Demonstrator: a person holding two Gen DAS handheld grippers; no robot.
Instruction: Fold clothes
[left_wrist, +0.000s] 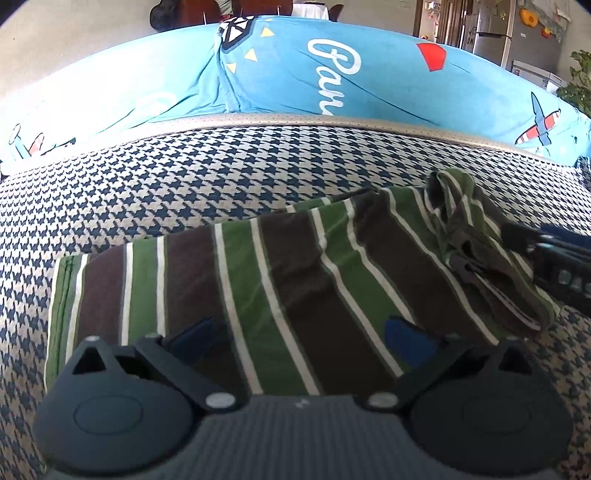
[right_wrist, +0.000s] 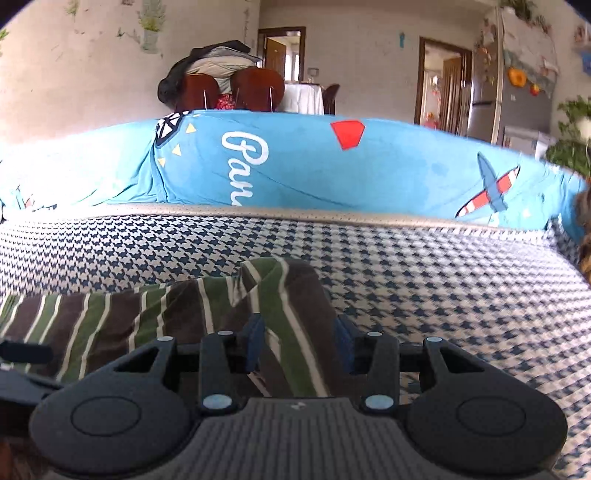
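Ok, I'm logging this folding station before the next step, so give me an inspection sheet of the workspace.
Surface: houndstooth cover, bare around the garment.
Job's things: striped garment lying partly folded, one end bunched up.
Clutter: nothing seen.
Grippers: left gripper open over the stripes; right gripper astride the bunched end, grip unclear.
Cables: nothing seen.
Surroundings: blue printed sheet behind, chairs, fridge, plant.

The garment (left_wrist: 266, 280) lies on the patterned cushion (left_wrist: 184, 184) — backrest cover (left_wrist: 388, 81) behind at twelve o'clock, fridge (left_wrist: 495, 33) at one.
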